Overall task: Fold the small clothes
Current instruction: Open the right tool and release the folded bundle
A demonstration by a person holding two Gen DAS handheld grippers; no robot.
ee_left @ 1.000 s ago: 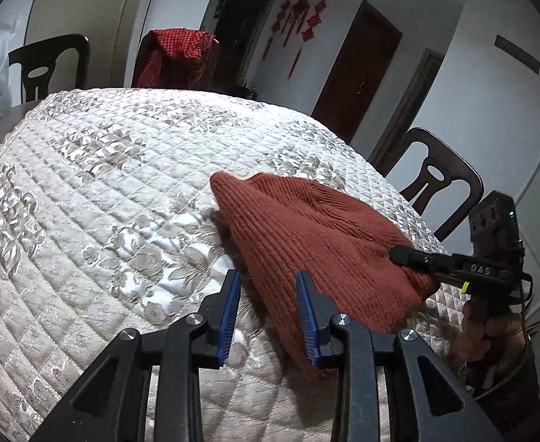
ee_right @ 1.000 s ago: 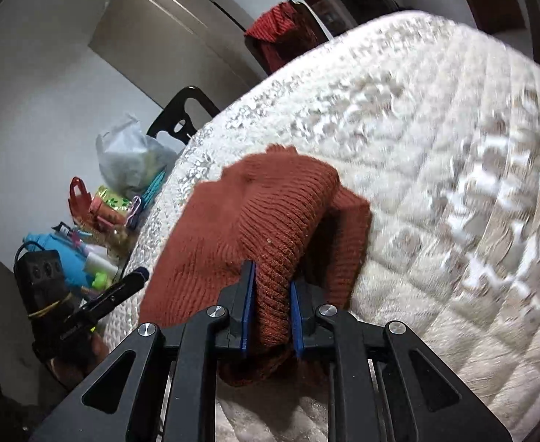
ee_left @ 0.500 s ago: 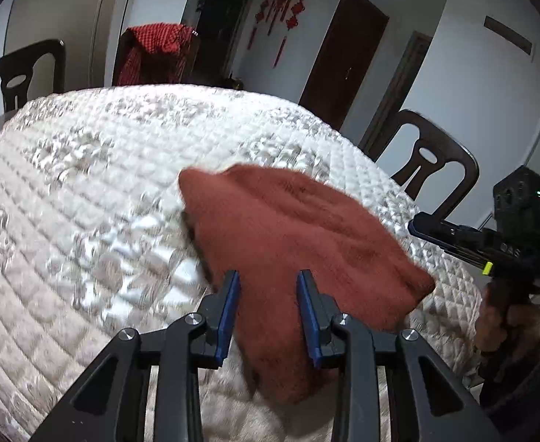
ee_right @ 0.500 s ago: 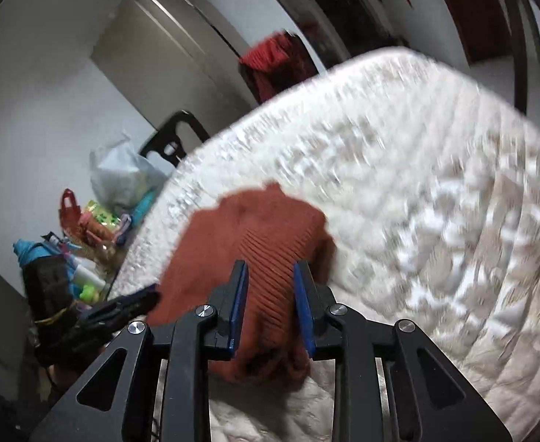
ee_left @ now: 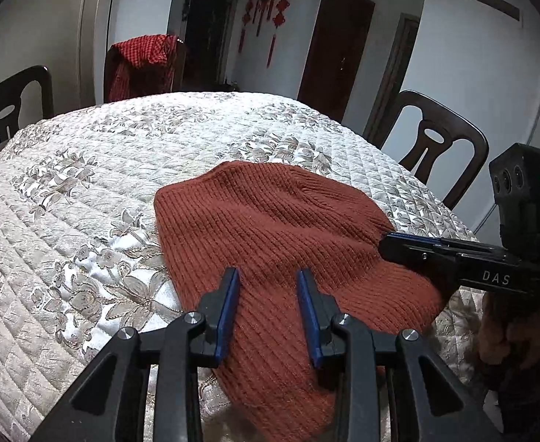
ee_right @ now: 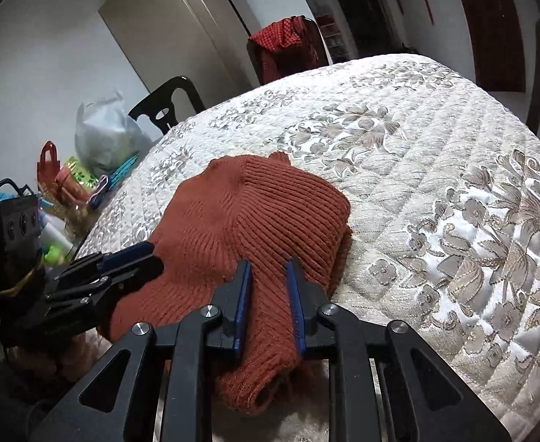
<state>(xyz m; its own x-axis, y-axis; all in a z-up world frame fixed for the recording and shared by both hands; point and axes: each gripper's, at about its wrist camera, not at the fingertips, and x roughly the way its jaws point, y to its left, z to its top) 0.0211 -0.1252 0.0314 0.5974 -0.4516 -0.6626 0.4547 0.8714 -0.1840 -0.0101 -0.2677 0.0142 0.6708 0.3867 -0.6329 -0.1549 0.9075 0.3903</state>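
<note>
A rust-red knitted garment (ee_left: 270, 228) lies folded on the quilted table cover (ee_left: 86, 169), near the table's front edge. My left gripper (ee_left: 268, 280) is open, its jaws hovering over the garment's near part. It also shows in the right wrist view (ee_right: 122, 261) at the garment's left side. My right gripper (ee_right: 268, 272) is open with a strip of the garment (ee_right: 255, 217) lying between its jaws, not pinched. In the left wrist view it (ee_left: 391, 245) sits at the garment's right edge.
Dark wooden chairs (ee_left: 432, 147) stand around the table; one has a red checked cloth (ee_left: 141, 59) draped on it. A plastic bag (ee_right: 104, 132) and small colourful items (ee_right: 67, 180) sit at the table's left side. The quilt stretches far and right.
My right gripper has opened and let go of the garment fold it was pinching. The garment now lies flatter on the quilt. My left gripper has shifted over the garment.
</note>
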